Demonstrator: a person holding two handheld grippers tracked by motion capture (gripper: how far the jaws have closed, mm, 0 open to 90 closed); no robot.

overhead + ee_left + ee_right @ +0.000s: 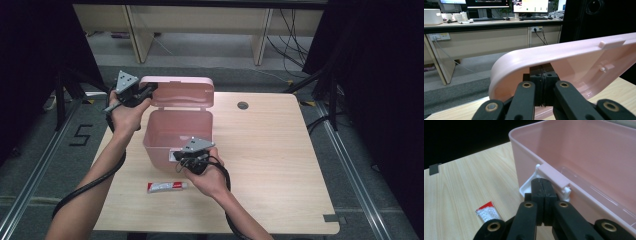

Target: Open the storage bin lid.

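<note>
A pink plastic box stands on the wooden table with its hinged lid raised upright behind it. My left gripper is at the lid's upper left corner. In the left gripper view its jaws are shut, tips pressed against the rim of the lid, nothing between them. My right gripper is at the box's front wall. Its shut tips sit against the white latch just under the rim of the box. A red and white tube lies on the table in front of the box.
A round cable hole is at the table's far edge, right of the lid. A dark tab marks the near right edge. Light wooden desks and cables stand beyond the table; black curtains hang on both sides.
</note>
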